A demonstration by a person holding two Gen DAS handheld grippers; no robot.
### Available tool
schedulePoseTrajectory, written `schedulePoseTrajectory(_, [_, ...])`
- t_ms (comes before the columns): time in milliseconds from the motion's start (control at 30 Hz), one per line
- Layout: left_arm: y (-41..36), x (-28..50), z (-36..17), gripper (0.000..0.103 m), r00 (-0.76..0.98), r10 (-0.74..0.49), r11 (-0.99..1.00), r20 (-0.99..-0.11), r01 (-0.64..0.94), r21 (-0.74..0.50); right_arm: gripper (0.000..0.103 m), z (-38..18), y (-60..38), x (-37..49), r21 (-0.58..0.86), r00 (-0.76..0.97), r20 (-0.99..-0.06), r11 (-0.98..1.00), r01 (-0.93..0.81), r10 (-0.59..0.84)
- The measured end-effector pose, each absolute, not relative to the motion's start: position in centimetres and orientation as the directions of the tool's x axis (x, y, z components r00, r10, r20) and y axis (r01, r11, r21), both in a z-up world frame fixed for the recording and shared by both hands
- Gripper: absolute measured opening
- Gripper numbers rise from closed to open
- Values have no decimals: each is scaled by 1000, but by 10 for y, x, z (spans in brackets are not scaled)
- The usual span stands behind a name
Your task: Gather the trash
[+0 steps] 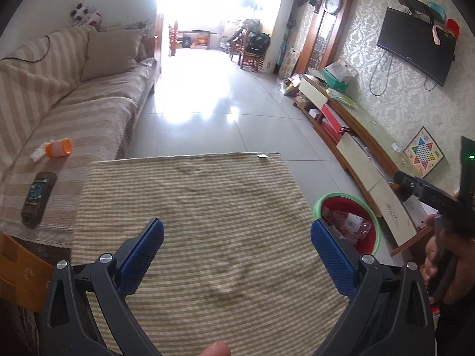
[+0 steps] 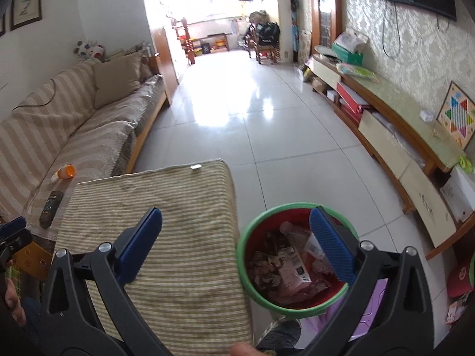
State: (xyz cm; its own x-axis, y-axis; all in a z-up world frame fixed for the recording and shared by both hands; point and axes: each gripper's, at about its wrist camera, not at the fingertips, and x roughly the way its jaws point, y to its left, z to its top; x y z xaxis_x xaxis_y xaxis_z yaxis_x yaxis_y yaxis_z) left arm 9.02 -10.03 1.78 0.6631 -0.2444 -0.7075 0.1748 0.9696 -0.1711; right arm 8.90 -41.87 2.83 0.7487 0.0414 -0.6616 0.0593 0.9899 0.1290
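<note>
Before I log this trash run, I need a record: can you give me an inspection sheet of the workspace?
Surface: striped cloth over the table, bare.
Job's things: red bin with green rim beside the table, holding wrappers and a small carton.
Clutter: orange cup and remote on the sofa.
Grippers: left tool open, empty; right tool open, empty, over the bin.
Cables: two hang under the TV.
Surroundings: tiled floor, low cabinet.

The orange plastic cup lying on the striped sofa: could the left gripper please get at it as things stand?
Probably yes: the orange plastic cup lies exposed on the striped sofa, and the open, empty left gripper has nothing between them.
</note>
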Motion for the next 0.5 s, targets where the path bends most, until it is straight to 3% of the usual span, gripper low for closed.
schedulePoseTrajectory(167, [-71, 74, 36, 95, 716, -165, 986, -678, 111, -122, 98, 61, -361, 63, 94, 795, -604, 996, -1, 58])
schedulePoseTrajectory(500, [-15, 15, 77, 95, 850, -39, 995, -526, -17, -103, 98, 89, -267, 18, 137, 822, -545, 985, -104, 163])
